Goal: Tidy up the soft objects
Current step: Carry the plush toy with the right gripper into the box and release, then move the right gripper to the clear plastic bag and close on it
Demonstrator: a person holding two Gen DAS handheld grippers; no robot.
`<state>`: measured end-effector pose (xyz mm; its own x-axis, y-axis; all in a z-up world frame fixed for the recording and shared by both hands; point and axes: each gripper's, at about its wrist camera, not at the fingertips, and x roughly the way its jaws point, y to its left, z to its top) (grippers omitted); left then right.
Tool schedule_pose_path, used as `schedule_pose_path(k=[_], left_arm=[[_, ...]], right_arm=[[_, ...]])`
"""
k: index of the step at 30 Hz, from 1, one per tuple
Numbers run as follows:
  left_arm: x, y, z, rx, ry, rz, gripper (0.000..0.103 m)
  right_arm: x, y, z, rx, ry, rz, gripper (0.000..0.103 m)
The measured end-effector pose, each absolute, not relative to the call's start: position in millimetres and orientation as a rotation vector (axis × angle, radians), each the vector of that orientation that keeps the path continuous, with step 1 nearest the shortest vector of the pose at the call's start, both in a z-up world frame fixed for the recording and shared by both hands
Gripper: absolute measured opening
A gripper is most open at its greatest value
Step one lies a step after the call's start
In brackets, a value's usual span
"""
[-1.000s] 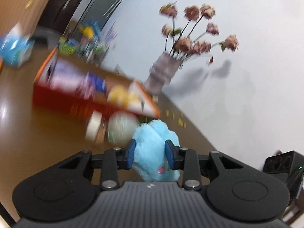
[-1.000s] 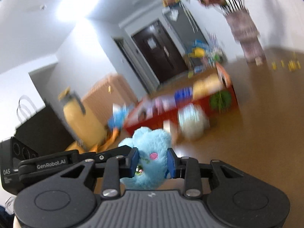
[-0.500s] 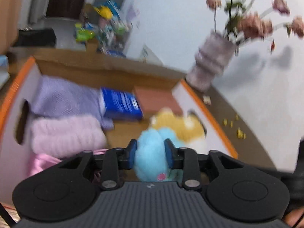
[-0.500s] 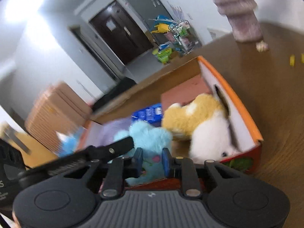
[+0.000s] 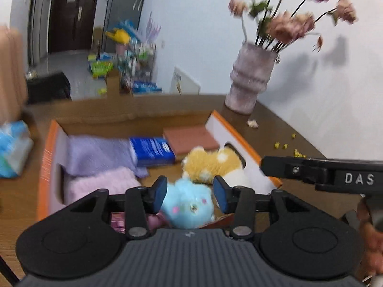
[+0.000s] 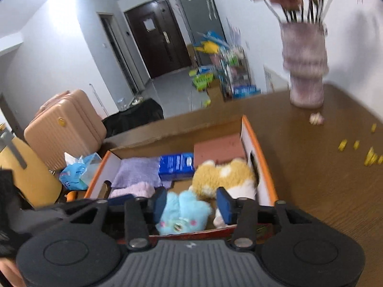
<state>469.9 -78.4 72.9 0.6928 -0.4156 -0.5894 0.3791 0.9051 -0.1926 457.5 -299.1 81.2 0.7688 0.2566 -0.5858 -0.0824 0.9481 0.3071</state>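
Left wrist view: left gripper (image 5: 189, 193) low centre of frame, jaws just been opening, now standing apart with the blue plush (image 5: 188, 206) sitting between them, small gaps both sides, pads not pressing. Plush lying in the near end of the orange box (image 5: 45, 162), face up. Yellow plush (image 5: 210, 165) right behind it, just above centre. Purple towel (image 5: 98, 155) and pink towel (image 5: 103, 184) at left of the box, blue pack (image 5: 153, 151) and brown pad (image 5: 191, 138) toward the far wall. Vase (image 5: 251, 81) with blurry flowers upper right on the table (image 5: 306, 205), yellow bits (image 5: 287, 143) scattered at right. Black bar marked DAS poking in from the right edge, belonging to the right gripper (image 5: 318, 169).

Right wrist view: right gripper (image 6: 191, 203) same story, jaws just been opening too, spread either side of the blue plush (image 6: 183, 212), not squeezing it. Plush down in the box (image 6: 263, 162) at lower centre, touching the yellow plush (image 6: 225, 177) above right. Towels (image 6: 138, 172) at left, blue pack (image 6: 176, 166) mid. Suitcase (image 6: 64, 129) at left, tissue pack (image 6: 76, 172) below it, vase (image 6: 305, 71) upper right.
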Motion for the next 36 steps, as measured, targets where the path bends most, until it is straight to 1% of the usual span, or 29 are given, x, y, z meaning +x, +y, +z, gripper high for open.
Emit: schedule_pose_path(k=[1, 3, 5, 8, 10, 13, 16, 17, 18, 19, 20, 22, 23, 24, 26, 28, 30, 33, 36], left_arm=[[459, -73, 84, -0.037, 0.649, -0.43, 0.044], [433, -60, 106, -0.005, 0.602, -0.4, 0.05], [407, -48, 122, 0.017, 0.565, -0.377, 0.056], [362, -27, 138, 0.042, 0.506, -0.341, 0.062], [338, -19, 144, 0.052, 0.479, -0.321, 0.064], [309, -12, 152, 0.066, 0.44, -0.283, 0.067], [283, -7, 156, 0.062, 0.406, -0.279, 0.074], [274, -6, 153, 0.069, 0.389, -0.28, 0.077], [266, -4, 149, 0.079, 0.377, -0.272, 0.078], [256, -2, 142, 0.089, 0.369, -0.247, 0.078], [243, 0, 132, 0.091, 0.363, -0.215, 0.078], [217, 4, 113, 0.067, 0.357, -0.182, 0.079], [199, 5, 101, 0.043, 0.346, -0.184, 0.083], [184, 7, 91, 0.027, 0.338, -0.187, 0.085], [150, 3, 69, 0.022, 0.336, -0.177, 0.085], [123, 2, 51, 0.018, 0.343, -0.17, 0.088], [103, 2, 37, -0.016, 0.364, -0.176, 0.095], [97, 3, 31, -0.021, 0.397, -0.187, 0.096], [103, -5, 33, 0.008, 0.379, -0.175, 0.096]], right_arm=[[450, -300, 90, 0.25, 0.654, 0.187, 0.053], [433, -303, 109, 0.208, 0.622, 0.196, 0.054], [412, -307, 128, 0.168, 0.585, 0.213, 0.061], [378, -313, 152, 0.119, 0.517, 0.231, 0.068], [358, -316, 163, 0.091, 0.474, 0.227, 0.071], [333, -317, 173, 0.071, 0.44, 0.229, 0.071], [312, -315, 180, 0.068, 0.422, 0.244, 0.071], [304, -313, 181, 0.056, 0.405, 0.247, 0.073], [295, -310, 180, 0.037, 0.375, 0.25, 0.076], [282, -306, 177, 0.013, 0.333, 0.251, 0.083], [271, -304, 170, -0.008, 0.298, 0.251, 0.085], [249, -301, 152, -0.038, 0.264, 0.231, 0.085], [237, -300, 140, -0.045, 0.26, 0.222, 0.085], [223, -299, 127, -0.051, 0.256, 0.227, 0.085], [198, -298, 102, -0.048, 0.255, 0.248, 0.085], [171, -298, 76, -0.025, 0.265, 0.271, 0.085], [147, -298, 50, 0.002, 0.296, 0.301, 0.085], [122, -303, 22, 0.05, 0.354, 0.346, 0.085], [114, -310, 13, 0.101, 0.384, 0.356, 0.085]])
